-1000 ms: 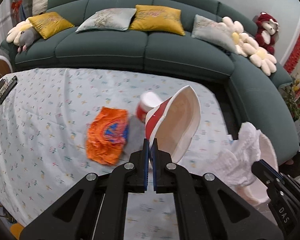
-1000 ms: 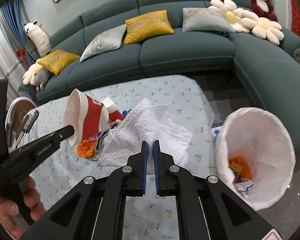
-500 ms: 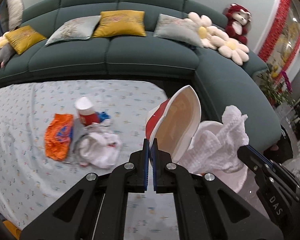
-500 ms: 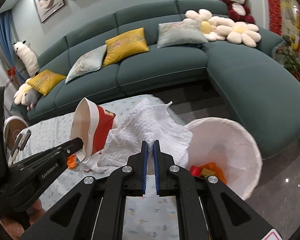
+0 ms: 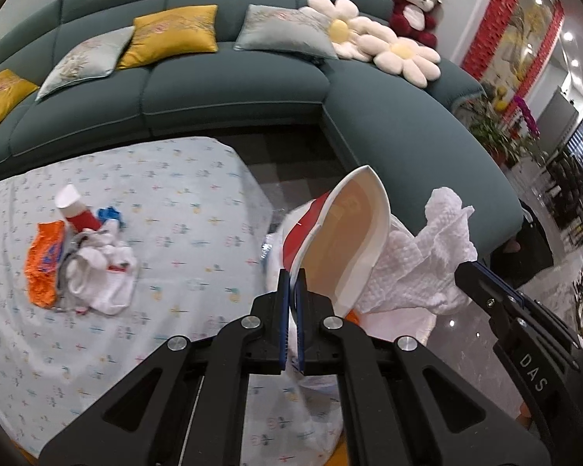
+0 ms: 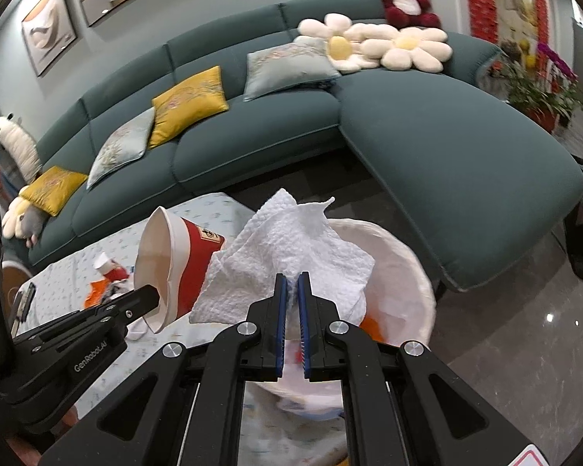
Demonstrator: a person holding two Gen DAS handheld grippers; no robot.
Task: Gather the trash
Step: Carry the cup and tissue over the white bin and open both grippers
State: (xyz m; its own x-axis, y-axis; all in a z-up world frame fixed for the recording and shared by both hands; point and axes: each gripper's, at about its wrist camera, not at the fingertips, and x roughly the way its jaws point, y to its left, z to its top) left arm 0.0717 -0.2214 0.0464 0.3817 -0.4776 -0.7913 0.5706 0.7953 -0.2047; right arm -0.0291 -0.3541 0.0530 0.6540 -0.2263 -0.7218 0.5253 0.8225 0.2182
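The left tool [image 5: 291, 283] is clamped on the rim of a red and white paper bowl [image 5: 346, 233], which stands on edge ahead of its tips with the open side turned toward the right tool. The right tool [image 6: 291, 283] is pinched tight on a crumpled white paper towel [image 6: 295, 248], the sheet fanning up and out past its tips. Both pieces hang over the white bin [image 6: 404, 272] on the floor just beyond the bench [image 5: 182, 202] – in the right wrist view the bin's mouth sits directly behind and below the towel, with orange scraps [image 6: 373, 328] inside. The bowl is just beside the towel, to the right tool's left. Back on the bench, well to the left of the left tool, lie an orange wrapper [image 5: 44, 264], a small red and white cup [image 5: 74, 209] on its side and a crumpled white bag [image 5: 105, 275].
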